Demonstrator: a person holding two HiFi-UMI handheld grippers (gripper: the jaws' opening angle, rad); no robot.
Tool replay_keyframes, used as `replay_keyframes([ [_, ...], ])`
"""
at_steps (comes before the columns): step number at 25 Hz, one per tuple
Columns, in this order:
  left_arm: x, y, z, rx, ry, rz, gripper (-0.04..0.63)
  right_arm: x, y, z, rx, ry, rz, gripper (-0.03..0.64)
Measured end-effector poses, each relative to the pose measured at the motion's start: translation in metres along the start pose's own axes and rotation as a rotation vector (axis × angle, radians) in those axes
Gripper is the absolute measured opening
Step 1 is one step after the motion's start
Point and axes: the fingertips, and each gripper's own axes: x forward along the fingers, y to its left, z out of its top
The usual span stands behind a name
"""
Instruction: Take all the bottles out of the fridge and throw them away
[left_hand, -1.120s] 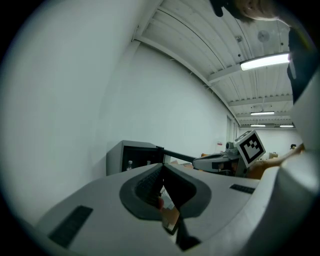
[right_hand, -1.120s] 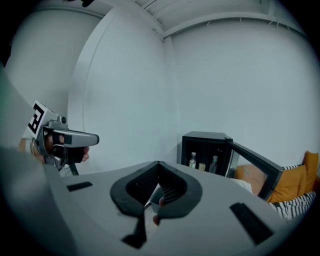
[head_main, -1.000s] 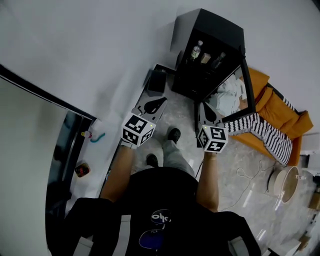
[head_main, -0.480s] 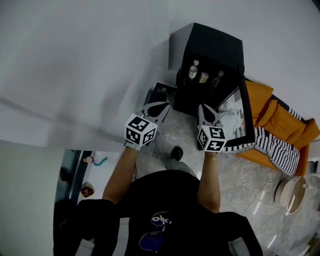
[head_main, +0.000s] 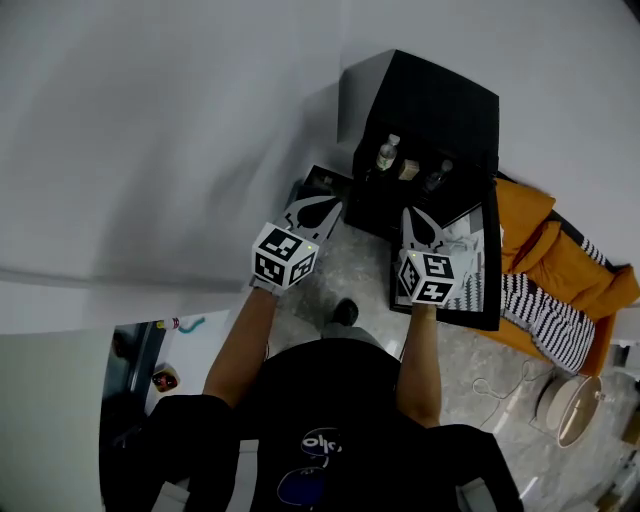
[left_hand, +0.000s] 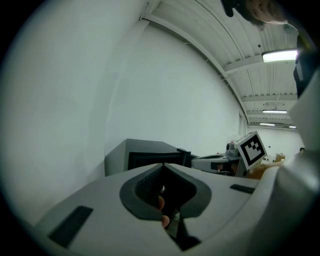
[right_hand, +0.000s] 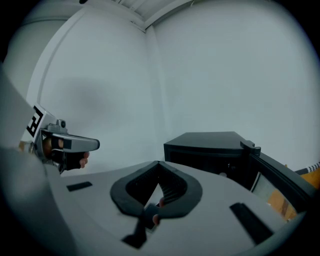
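Task stage: opening phase. The bottles are standing on a shelf inside the black fridge (head_main: 425, 105), which is sitting on the floor against the wall with its door (head_main: 490, 262) swung open to the right. A clear bottle (head_main: 388, 154) with a pale cap is standing at the left of the shelf and a dark bottle (head_main: 437, 177) at the right. Between them a short tan item (head_main: 408, 169) is showing, too small to tell whether it is a bottle. Nothing is yet appearing outside the fridge, so every bottle is judged to be waiting for removal and disposal.

The left gripper (head_main: 322, 208) and the right gripper (head_main: 415, 226) are being held side by side in front of the person, both pointing toward the open fridge and well apart from the shelf. Each gripper view is showing its jaws pressed together with nothing between them.

A small dark box (head_main: 322, 182) is standing just beside the fridge on its left. Whether it is serving as the bin cannot be told.

Remaining work, as judged: reaching the shelf, spreading the jaws, lifting out each bottle, and throwing it away.
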Motion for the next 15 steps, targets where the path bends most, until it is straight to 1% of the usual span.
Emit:
replay_keyframes([
  [5, 0.024, 0.013, 0.004, -0.002, 0.001, 0.02, 0.002, 0.019, -0.016, 0.0, -0.002, 0.017, 0.014, 0.0],
  [10, 0.046, 0.022, 0.008, -0.013, -0.016, 0.04, 0.002, 0.037, -0.032, 0.0, -0.001, 0.024, 0.023, 0.0],
  [15, 0.064, 0.024, 0.008, 0.018, -0.008, 0.056, 0.002, 0.048, -0.04, -0.002, -0.003, 0.019, 0.039, 0.0],
])
